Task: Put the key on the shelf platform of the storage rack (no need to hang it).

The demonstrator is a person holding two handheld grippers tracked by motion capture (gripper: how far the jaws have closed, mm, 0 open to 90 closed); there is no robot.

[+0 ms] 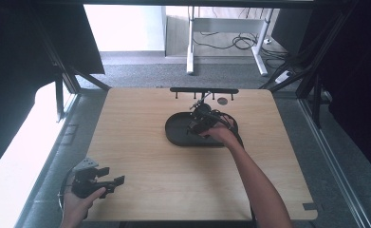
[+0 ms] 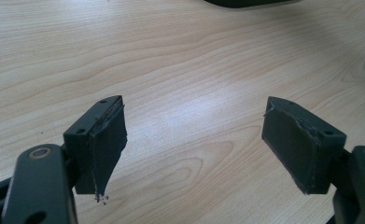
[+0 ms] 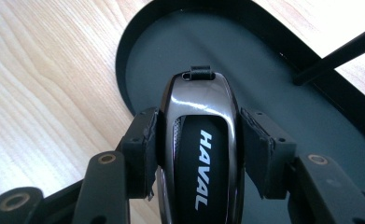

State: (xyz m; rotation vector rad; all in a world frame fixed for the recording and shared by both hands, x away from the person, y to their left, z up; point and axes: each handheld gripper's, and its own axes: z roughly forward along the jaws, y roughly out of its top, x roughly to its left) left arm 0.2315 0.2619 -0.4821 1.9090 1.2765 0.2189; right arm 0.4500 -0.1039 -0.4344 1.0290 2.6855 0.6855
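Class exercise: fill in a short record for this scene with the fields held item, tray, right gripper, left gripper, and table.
held item: glossy black key fob marked HAVAL
tray: black oval tray, on the table beyond its middle
right gripper: right gripper shut on the key fob, over the tray
left gripper: left gripper open, holding nothing, at the near left corner
table: light wood table

Light wooden table (image 1: 140, 156) — pale grain, rounded corners. Black oval tray (image 1: 177, 134) resting right of centre; black bar (image 1: 204, 90) along the far edge.
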